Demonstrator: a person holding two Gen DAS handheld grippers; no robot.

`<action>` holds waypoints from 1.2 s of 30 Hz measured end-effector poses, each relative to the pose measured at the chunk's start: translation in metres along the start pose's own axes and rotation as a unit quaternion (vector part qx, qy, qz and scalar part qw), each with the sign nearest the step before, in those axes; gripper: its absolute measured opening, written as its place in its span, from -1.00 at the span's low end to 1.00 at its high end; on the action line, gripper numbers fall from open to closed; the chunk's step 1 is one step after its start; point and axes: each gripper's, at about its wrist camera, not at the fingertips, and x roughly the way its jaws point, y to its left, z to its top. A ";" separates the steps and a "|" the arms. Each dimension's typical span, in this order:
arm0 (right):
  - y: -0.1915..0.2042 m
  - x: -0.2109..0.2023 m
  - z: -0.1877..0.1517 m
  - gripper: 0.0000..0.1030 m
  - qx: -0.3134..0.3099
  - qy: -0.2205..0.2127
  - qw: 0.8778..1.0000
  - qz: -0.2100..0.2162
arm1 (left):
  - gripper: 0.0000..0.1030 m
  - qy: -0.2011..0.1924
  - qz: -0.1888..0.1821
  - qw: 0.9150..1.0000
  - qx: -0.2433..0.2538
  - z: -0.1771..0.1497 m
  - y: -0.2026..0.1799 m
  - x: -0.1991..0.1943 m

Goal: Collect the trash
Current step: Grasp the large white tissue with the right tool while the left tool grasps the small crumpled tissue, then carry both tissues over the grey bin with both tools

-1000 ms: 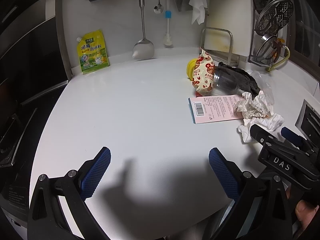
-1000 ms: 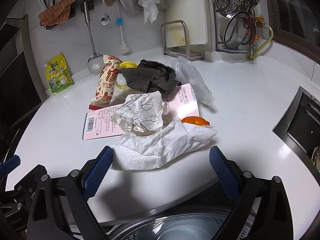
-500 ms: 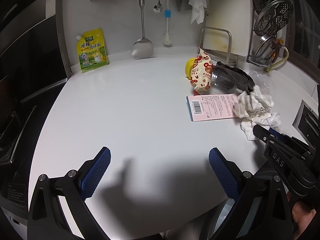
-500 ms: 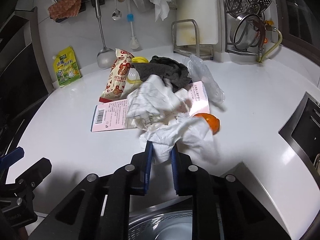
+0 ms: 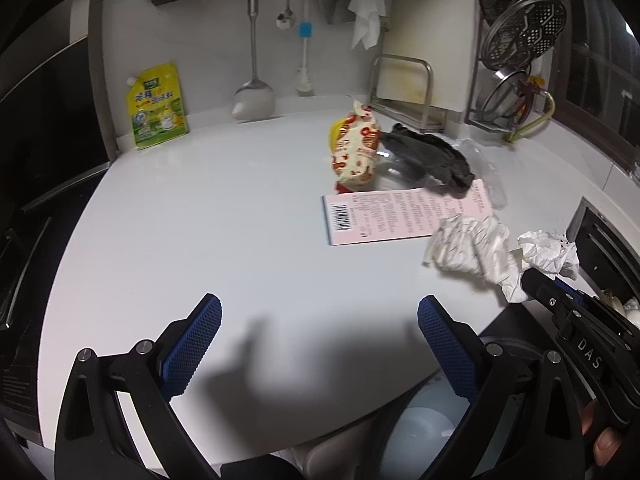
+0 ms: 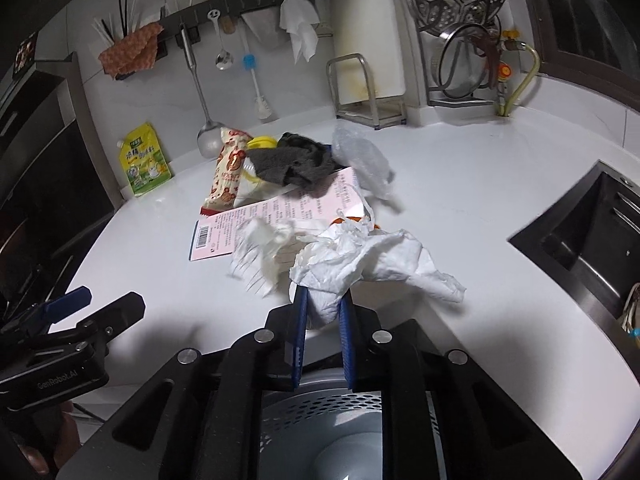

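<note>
My right gripper (image 6: pixel 323 300) has its jaws closing on a crumpled white tissue (image 6: pixel 360 256), which the blue pads pinch and hold just above the counter's front edge. A crumpled lined paper (image 6: pixel 260 256) lies loose beside it on a pink leaflet (image 6: pixel 280 208). Behind are a snack wrapper (image 6: pixel 228 172), a dark cloth (image 6: pixel 296 160), a clear plastic bag (image 6: pixel 360 156) and a bit of orange peel (image 6: pixel 352 220). A grey bin (image 6: pixel 340 420) sits below the gripper. My left gripper (image 5: pixel 319 308) is open over bare counter, left of the lined paper (image 5: pixel 468 248).
A yellow pouch (image 5: pixel 156 108) leans on the back wall under hanging utensils. A cutting-board rack (image 6: pixel 368 88) and a pot rack (image 6: pixel 460 60) stand at the back right. The sink (image 6: pixel 592 232) opens at the right. The counter's left half is bare.
The right jaws went from wide open to shut on the white tissue and pulled it back toward the counter's edge. The lined paper tumbled off it. The left gripper stayed open.
</note>
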 end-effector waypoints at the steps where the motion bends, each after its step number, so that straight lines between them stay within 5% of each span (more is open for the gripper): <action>1: -0.004 -0.002 0.000 -0.72 0.004 -0.002 1.000 0.000 | 0.88 0.001 -0.004 1.000 0.002 0.001 -0.004 0.000; 14: -0.063 -0.044 0.002 -0.72 0.049 -0.037 0.998 -0.022 | 0.88 0.022 -0.066 0.997 0.017 0.000 -0.062 0.021; 27: -0.090 -0.054 -0.013 -0.72 0.085 -0.036 0.996 -0.014 | 0.81 0.042 -0.064 0.997 0.026 0.007 -0.098 0.065; 32: -0.089 -0.054 -0.022 -0.72 0.094 -0.034 0.995 -0.010 | -0.01 0.029 -0.068 0.996 0.041 0.006 -0.099 0.059; 36: -0.083 -0.053 -0.028 -0.72 0.093 -0.029 0.995 -0.005 | -0.19 0.022 -0.074 0.996 0.039 0.006 -0.093 0.049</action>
